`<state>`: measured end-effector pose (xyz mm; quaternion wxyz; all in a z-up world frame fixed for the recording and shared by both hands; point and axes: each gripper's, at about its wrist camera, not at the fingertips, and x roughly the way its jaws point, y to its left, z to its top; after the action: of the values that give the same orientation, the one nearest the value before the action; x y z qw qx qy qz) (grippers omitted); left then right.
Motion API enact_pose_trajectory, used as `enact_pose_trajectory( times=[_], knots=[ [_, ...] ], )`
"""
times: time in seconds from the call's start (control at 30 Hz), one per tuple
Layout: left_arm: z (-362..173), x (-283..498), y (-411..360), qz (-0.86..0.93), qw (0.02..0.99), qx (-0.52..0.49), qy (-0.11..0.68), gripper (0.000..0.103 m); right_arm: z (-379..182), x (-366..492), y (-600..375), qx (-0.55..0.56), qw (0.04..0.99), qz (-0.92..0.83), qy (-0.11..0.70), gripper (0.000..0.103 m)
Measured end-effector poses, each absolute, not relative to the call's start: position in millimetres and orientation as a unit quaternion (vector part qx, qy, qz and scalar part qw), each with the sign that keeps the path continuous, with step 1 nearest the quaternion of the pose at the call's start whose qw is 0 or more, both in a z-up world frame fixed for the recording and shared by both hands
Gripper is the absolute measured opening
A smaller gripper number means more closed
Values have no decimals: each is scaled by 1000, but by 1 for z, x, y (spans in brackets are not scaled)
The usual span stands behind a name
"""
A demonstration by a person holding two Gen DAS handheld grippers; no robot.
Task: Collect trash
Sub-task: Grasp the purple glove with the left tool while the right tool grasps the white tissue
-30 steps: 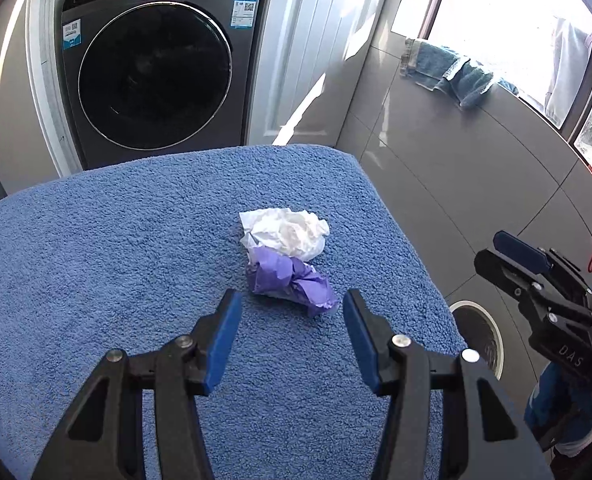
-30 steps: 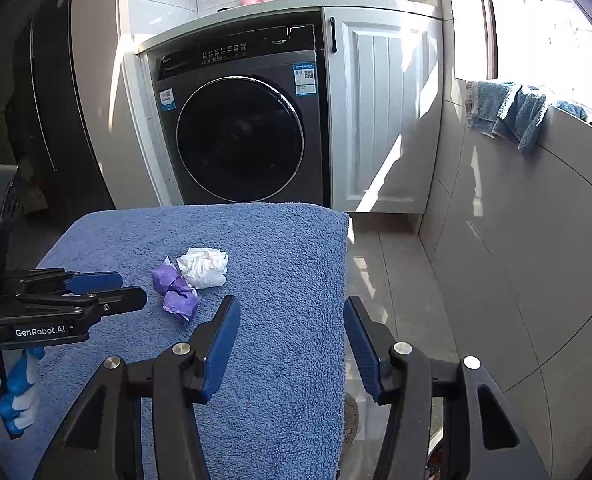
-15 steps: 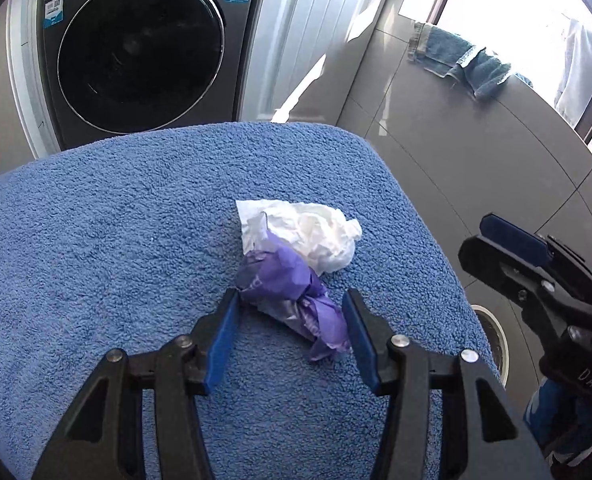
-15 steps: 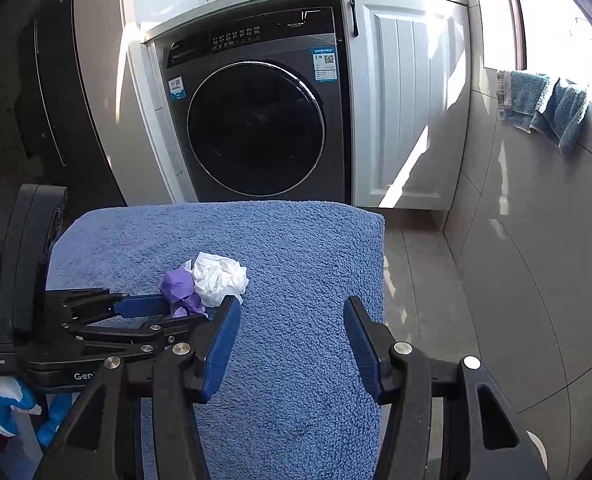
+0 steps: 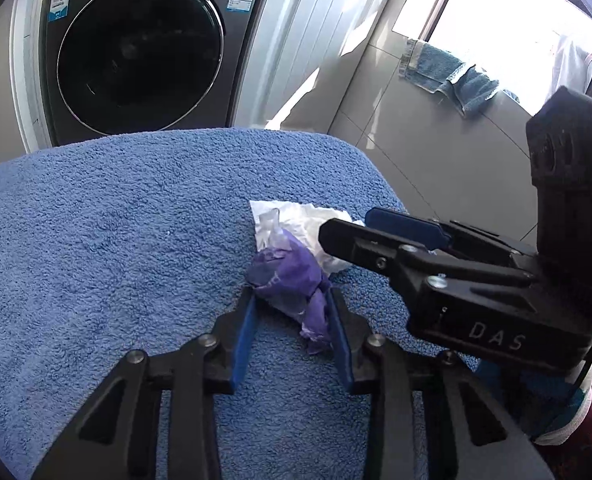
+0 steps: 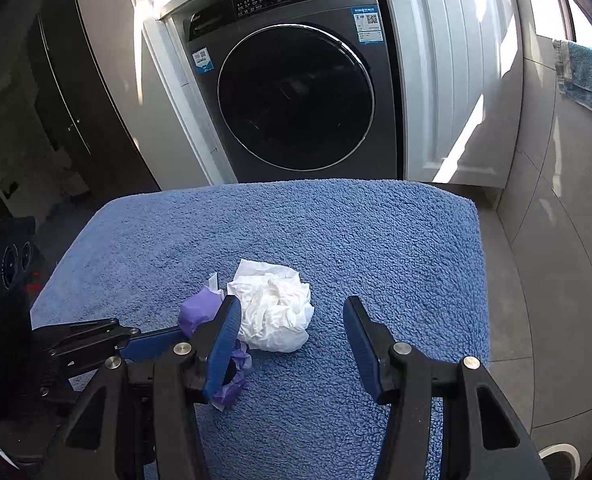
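Observation:
A crumpled purple wad (image 5: pixel 292 280) lies on a blue terry-covered surface (image 5: pixel 116 220), touching a crumpled white tissue (image 5: pixel 300 220) just behind it. My left gripper (image 5: pixel 292 300) is closing, and its blue pads press on both sides of the purple wad. My right gripper (image 5: pixel 346 226) reaches in from the right over the white tissue. In the right wrist view, the right gripper (image 6: pixel 292 312) stands open with the white tissue (image 6: pixel 274 312) at its fingertips, close to the left finger. The purple wad (image 6: pixel 200 312) and the left gripper (image 6: pixel 148 340) are partly hidden behind that finger.
A dark front-loading washing machine (image 6: pixel 296 96) stands beyond the covered surface, with a white cabinet door (image 6: pixel 456 80) to its right. Grey tiled floor (image 6: pixel 556 260) runs along the right. A blue towel (image 5: pixel 448 72) hangs at the window. A white-rimmed round object (image 6: pixel 560 456) sits on the floor.
My left gripper moved forward and down around the purple wad, and its jaws narrowed onto it. My right gripper swung left until the white tissue came between its fingertips.

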<state>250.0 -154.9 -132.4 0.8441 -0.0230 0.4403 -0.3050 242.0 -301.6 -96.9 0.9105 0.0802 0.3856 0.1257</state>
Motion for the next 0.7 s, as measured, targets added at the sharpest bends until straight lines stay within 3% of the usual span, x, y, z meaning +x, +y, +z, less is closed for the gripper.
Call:
enact_pose_trajectory(
  times=[0.07,0.1,0.3,0.7],
  knots=[
    [-131,248,-150,-305,845,-24,439,24,-100,246,-304,90,906,129,393,46],
    [-131,246,-147,-307,844,-23,439,13,-102,248,-305,95,904,132,396,41],
    [-126,234,-135,-297,853,-14,430,11,-105,249,-303,99,897,147,406,18],
    [-93,190,-97,-220,892,37,392,11,-79,201,-292,90,910,129,383,14]
  ],
)
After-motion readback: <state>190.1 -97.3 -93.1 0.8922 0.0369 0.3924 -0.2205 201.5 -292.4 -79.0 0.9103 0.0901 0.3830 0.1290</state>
